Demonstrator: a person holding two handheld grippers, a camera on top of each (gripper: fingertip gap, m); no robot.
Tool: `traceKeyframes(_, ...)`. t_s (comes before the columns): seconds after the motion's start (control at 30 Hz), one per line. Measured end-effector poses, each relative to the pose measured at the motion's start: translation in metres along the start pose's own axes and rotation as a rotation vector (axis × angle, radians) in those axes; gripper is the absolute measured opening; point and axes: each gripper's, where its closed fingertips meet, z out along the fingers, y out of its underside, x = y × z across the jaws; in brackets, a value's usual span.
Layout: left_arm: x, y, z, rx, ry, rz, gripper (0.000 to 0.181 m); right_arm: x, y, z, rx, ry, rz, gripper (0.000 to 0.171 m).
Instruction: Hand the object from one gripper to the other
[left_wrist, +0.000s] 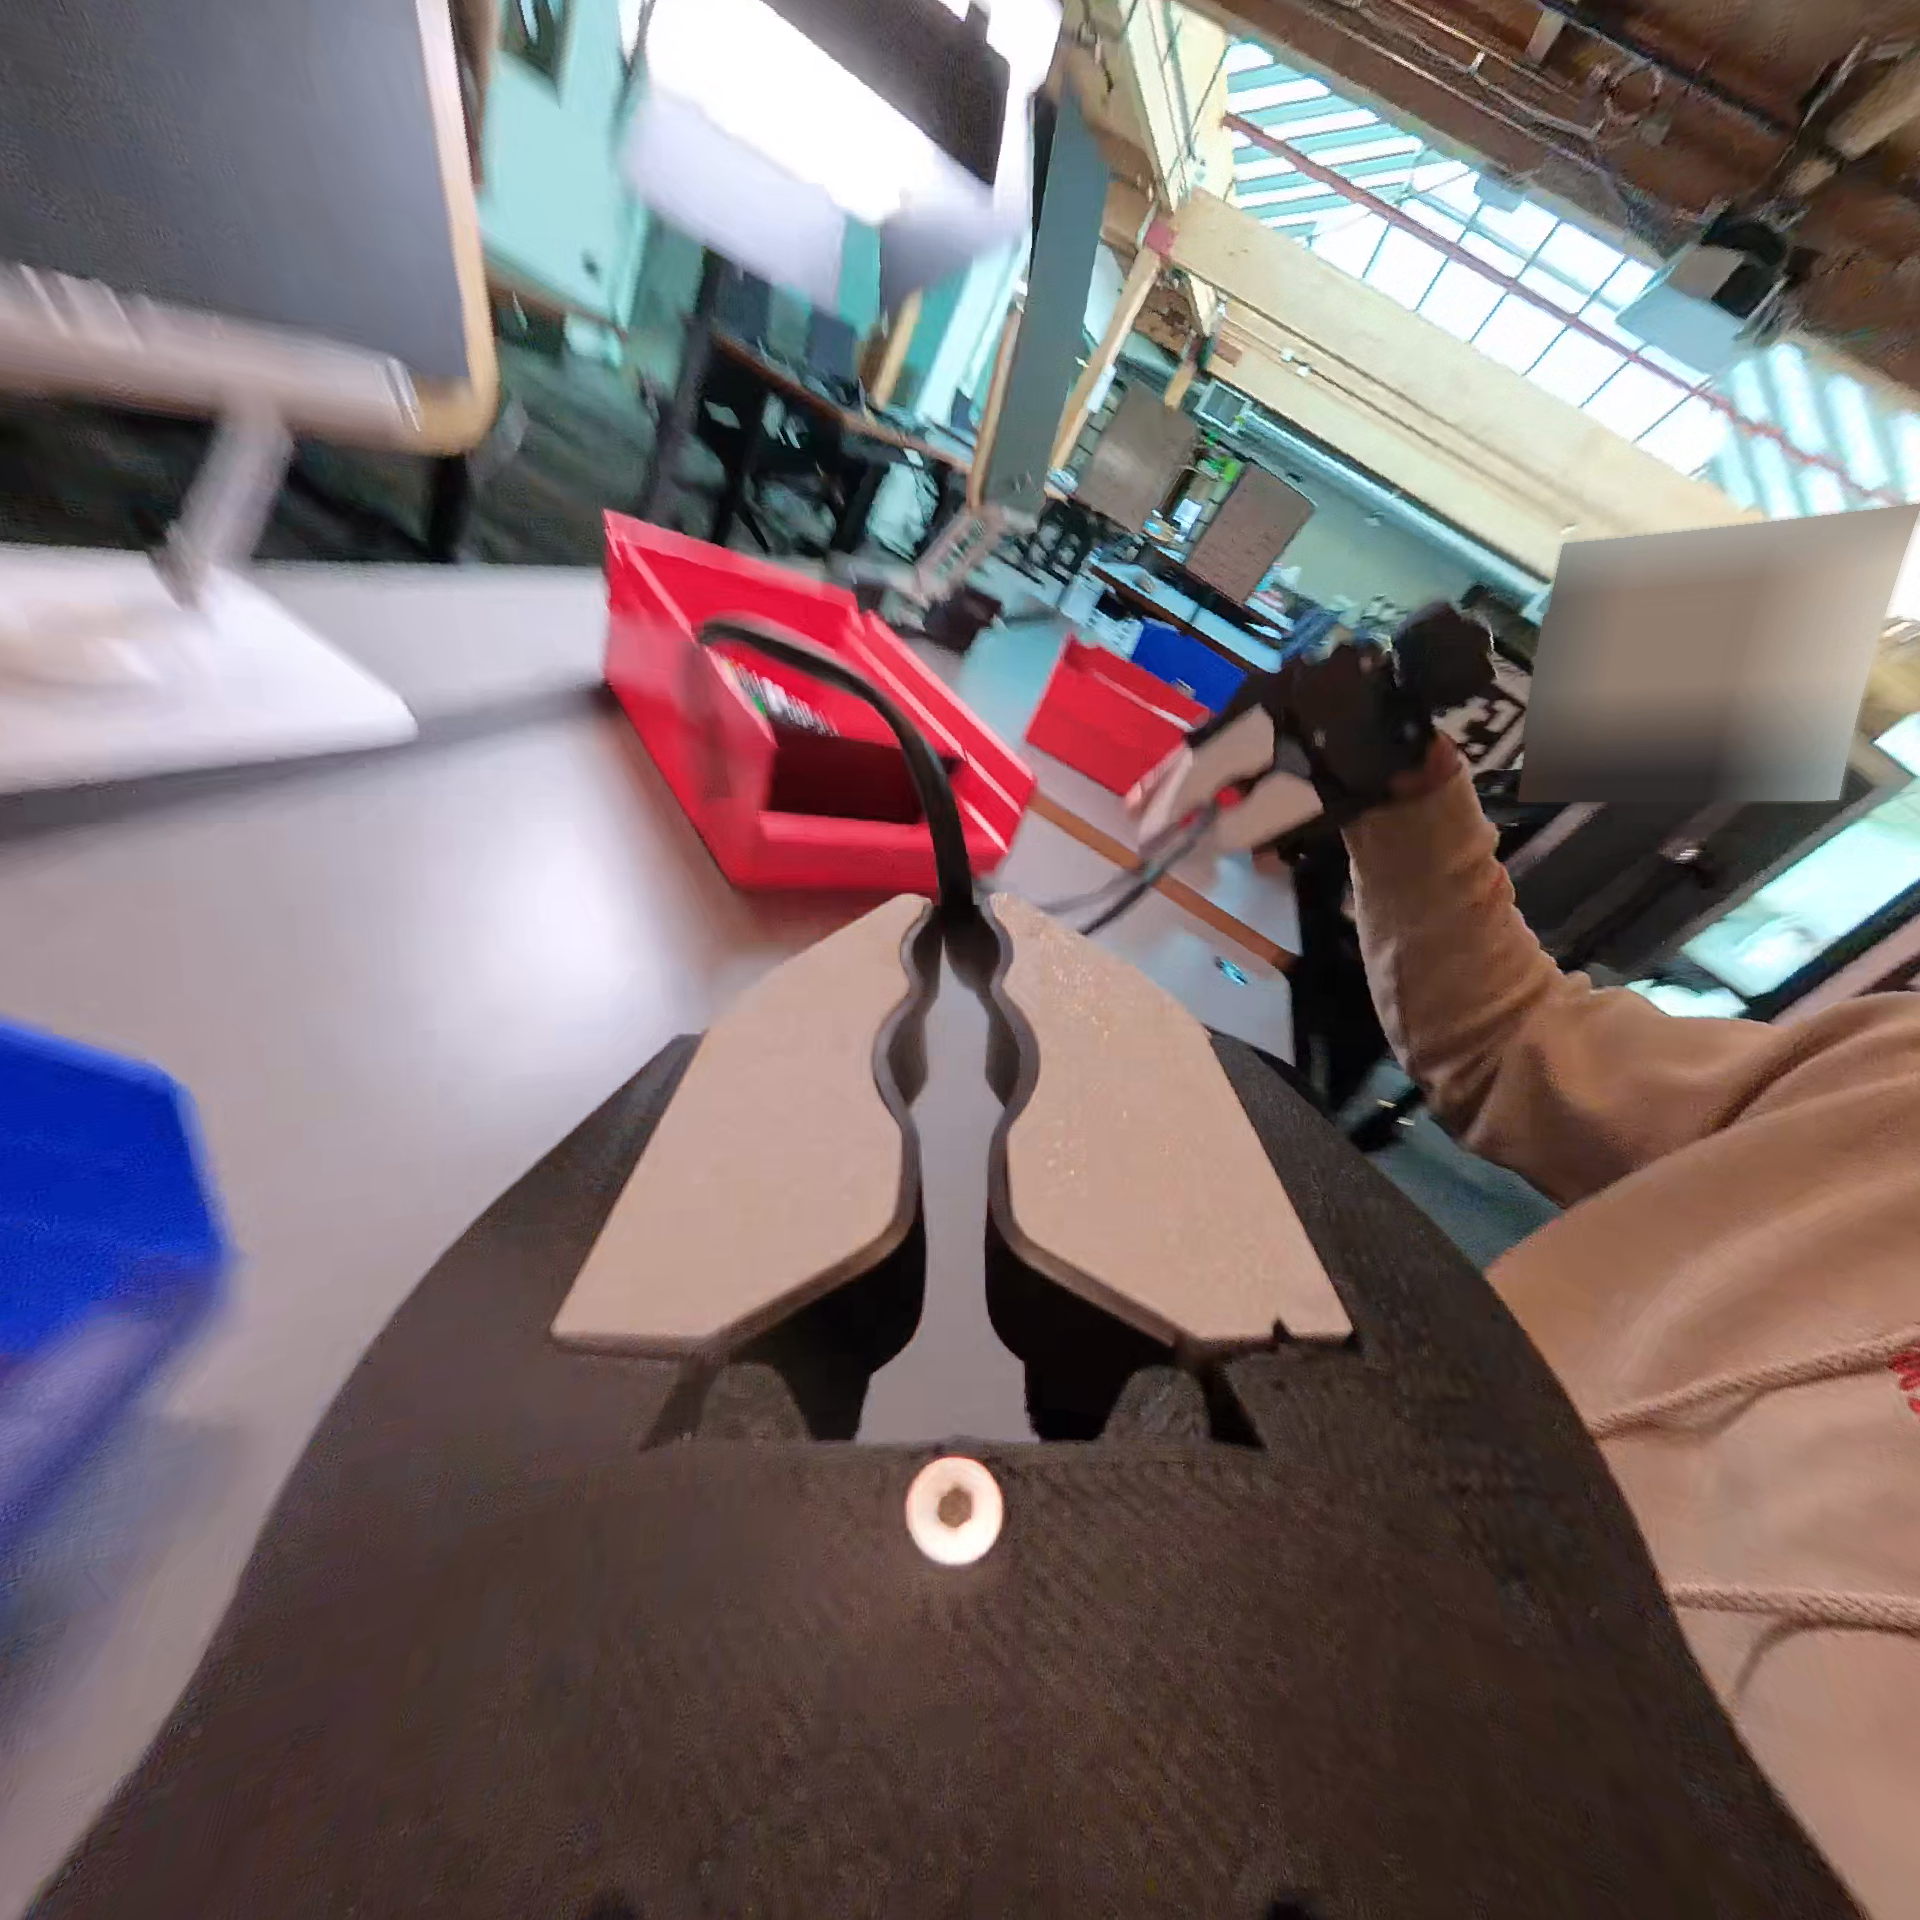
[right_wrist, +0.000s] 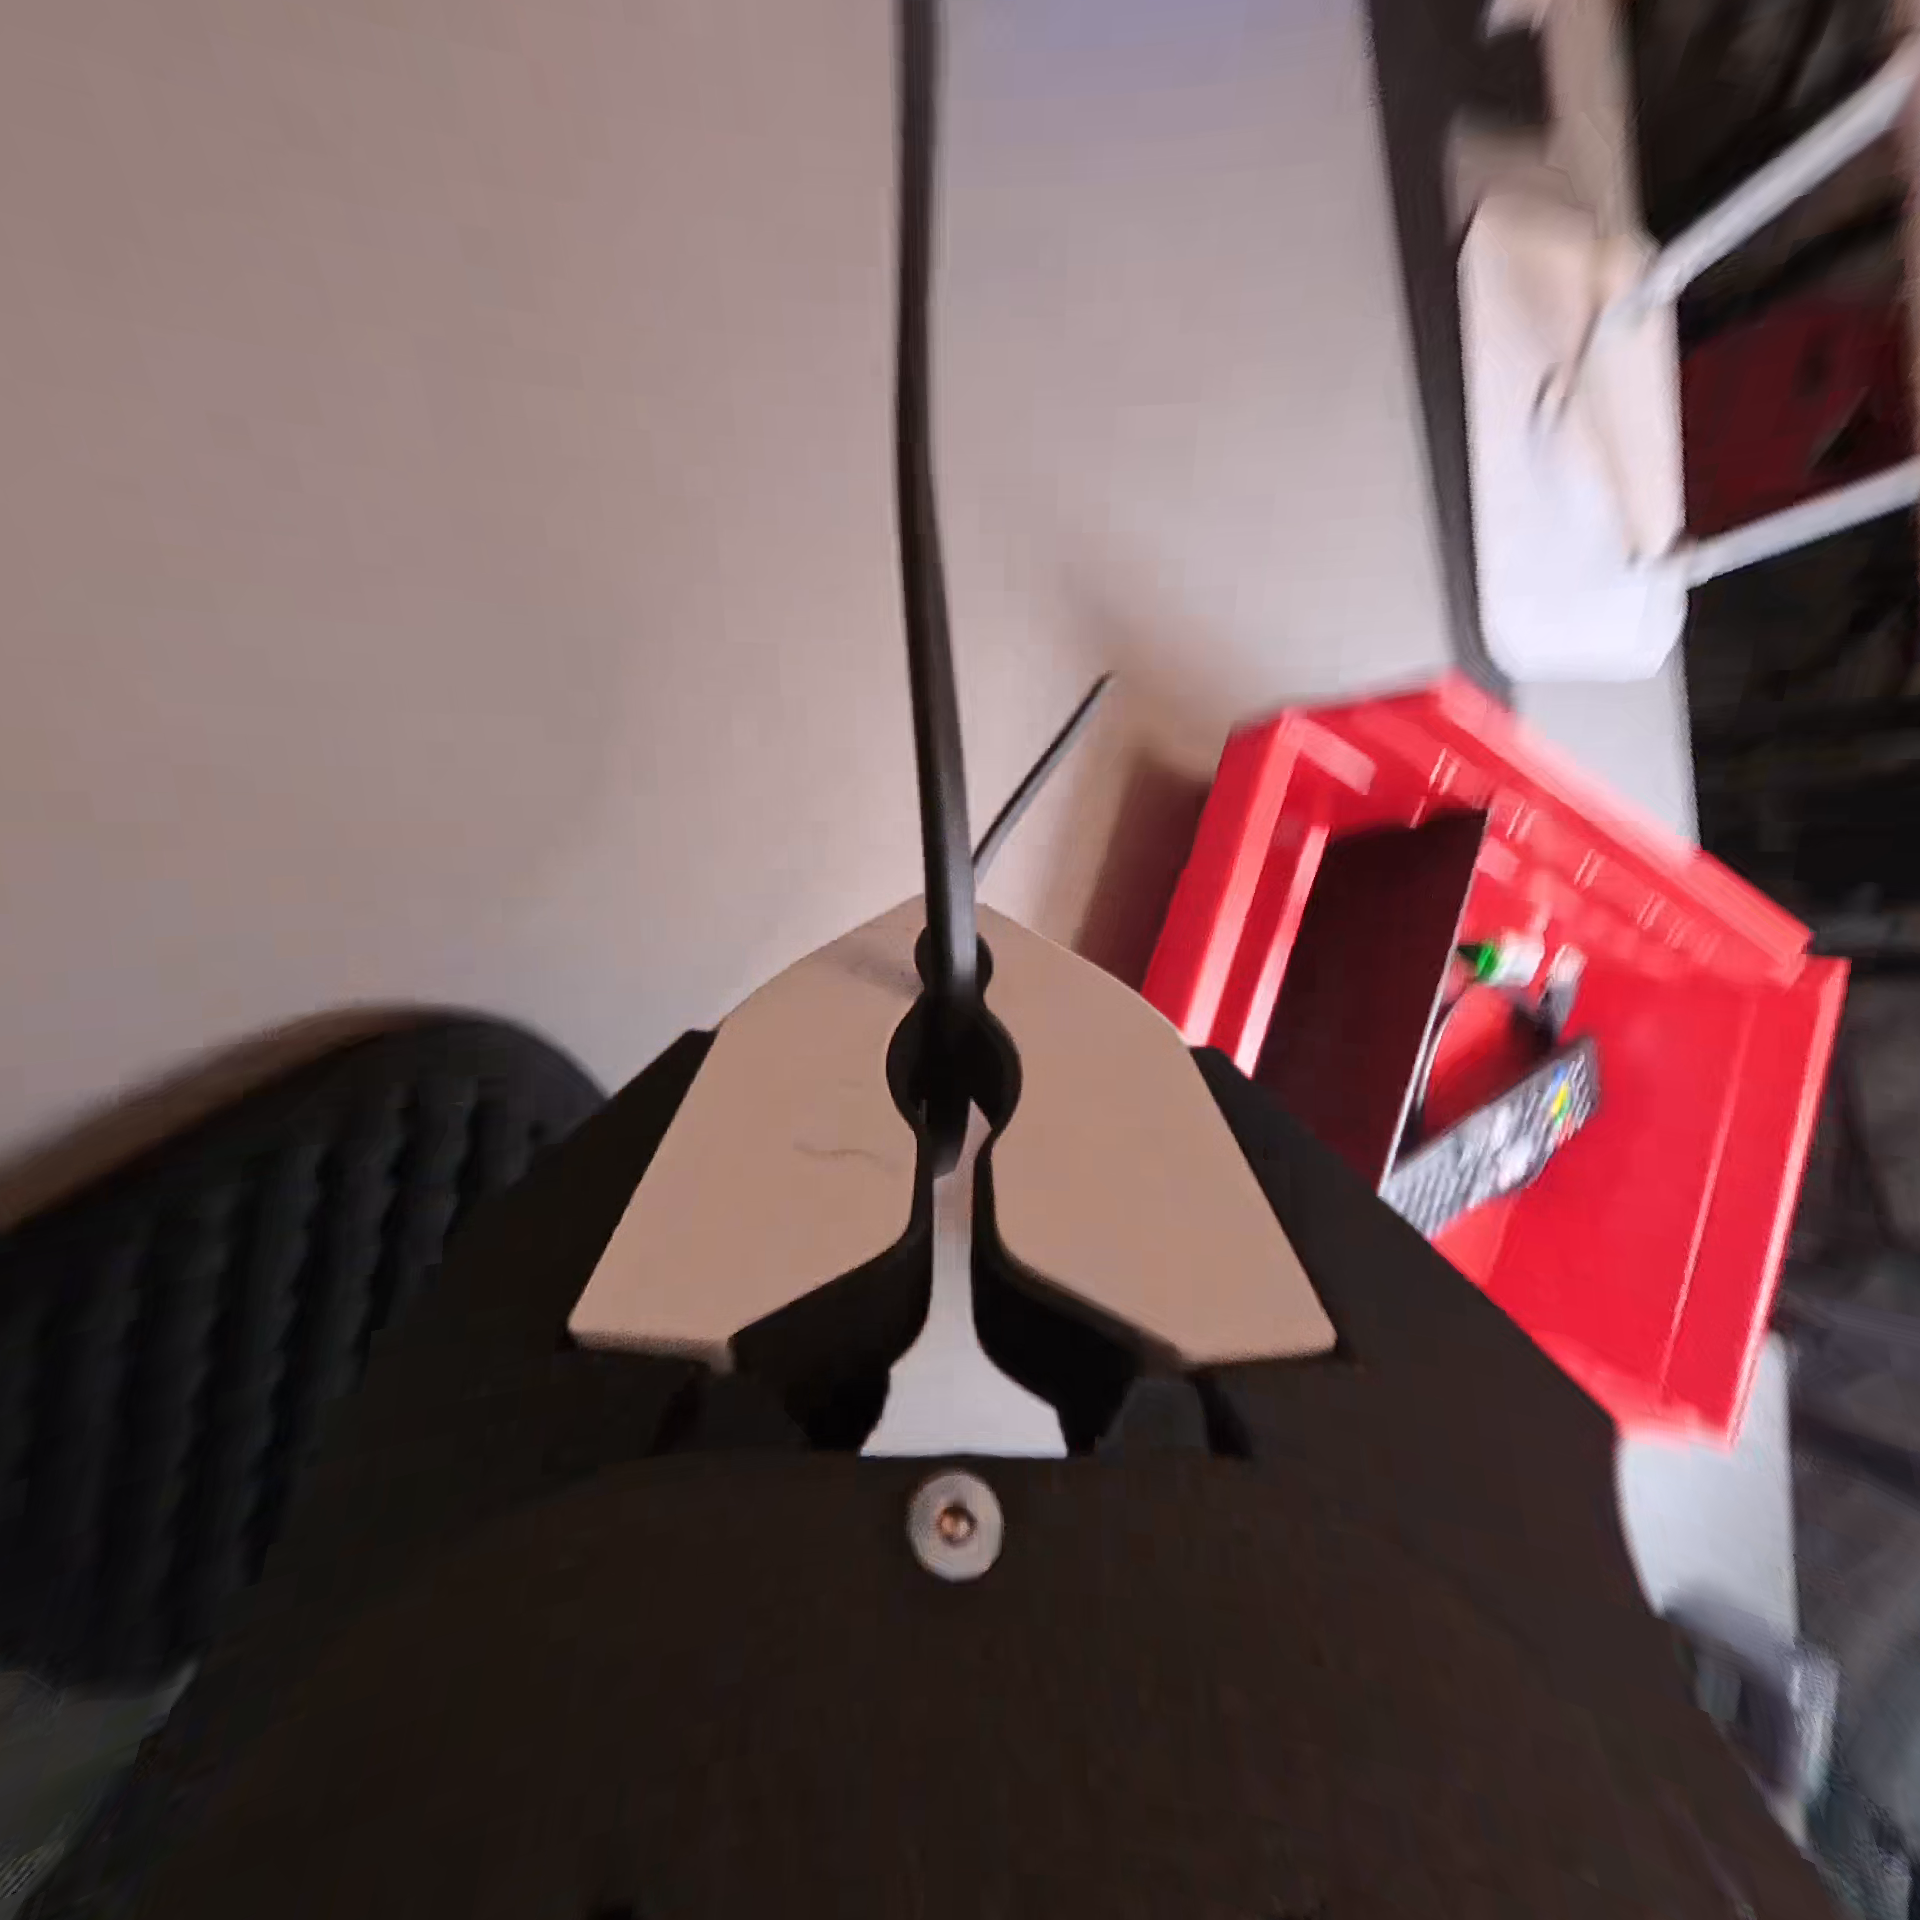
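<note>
Both ends pinched: left hand-held gripper and right hand-held gripper each clamp the black cable tie, red bin at three o'clock; handover mid-way, release pending.

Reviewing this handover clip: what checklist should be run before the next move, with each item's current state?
1. left gripper shut on the black strap: ok.
2. right gripper shut on a black strap running out of the top of its view: ok.
3. Both grippers hold the same strap: cannot tell. The right gripper shows far off in the left wrist view.
4. Strap clear of the red bin: cannot tell. It arcs in front of the bin.
5. Sharp views: not ok, surroundings are blurred.
</note>
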Motion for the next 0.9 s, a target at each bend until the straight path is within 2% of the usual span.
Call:
traceKeyframes(0.07,-0.010,0.057,0.023,-0.045,0.032,-0.152,0.005,0.012,0.049,-0.004,-0.214,0.036,0.059,0.015)
traceKeyframes(0.13,-0.015,0.096,0.044,-0.054,0.032,-0.295,0.006,0.032,0.093,-0.006,-0.417,0.137,0.130,0.021)
traceKeyframes(0.17,-0.017,0.109,0.052,-0.050,0.031,-0.357,0.006,0.038,0.109,-0.007,-0.503,0.166,0.165,0.035)
traceKeyframes(0.2,-0.017,0.118,0.059,-0.047,0.029,-0.409,0.006,0.045,0.114,-0.007,-0.535,0.211,0.178,0.042)
traceKeyframes(0.23,-0.017,0.125,0.065,-0.048,0.028,-0.446,0.006,0.048,0.105,-0.003,-0.495,0.231,0.173,0.045)
traceKeyframes(0.3,-0.015,0.133,0.072,-0.042,0.018,-0.474,0.006,0.041,0.052,0.017,-0.243,0.203,0.158,0.045)
traceKeyframes(0.43,-0.010,0.133,0.076,0.014,-0.003,-0.453,0.006,-0.023,-0.078,0.069,0.288,-0.104,0.211,0.050)
traceKeyframes(0.53,-0.007,0.124,0.073,0.094,0.024,-0.471,0.005,-0.068,-0.134,0.121,0.411,-0.279,0.308,0.054)
traceKeyframes(0.57,-0.006,0.124,0.072,0.088,0.028,-0.464,0.005,-0.076,-0.145,0.137,0.416,-0.290,0.329,0.055)
traceKeyframes(0.63,-0.006,0.123,0.069,0.051,0.027,-0.385,0.006,-0.076,-0.165,0.152,0.488,-0.273,0.337,0.038)
traceKeyframes(0.7,-0.010,0.111,0.058,0.030,0.032,-0.237,0.008,-0.071,-0.168,0.152,0.478,-0.296,0.297,0.021)
traceKeyframes(0.77,-0.024,0.097,0.041,-0.019,-0.034,-0.036,0.020,-0.073,-0.160,0.136,0.438,-0.401,0.215,0.003)
traceKeyframes(0.83,-0.043,0.103,0.027,-0.176,-0.123,0.138,0.022,-0.073,-0.146,0.113,0.433,-0.467,0.117,0.003)
traceKeyframes(0.9,-0.062,0.126,0.020,-0.370,-0.196,0.227,0.028,-0.083,-0.123,0.097,0.377,-0.550,0.023,0.003)
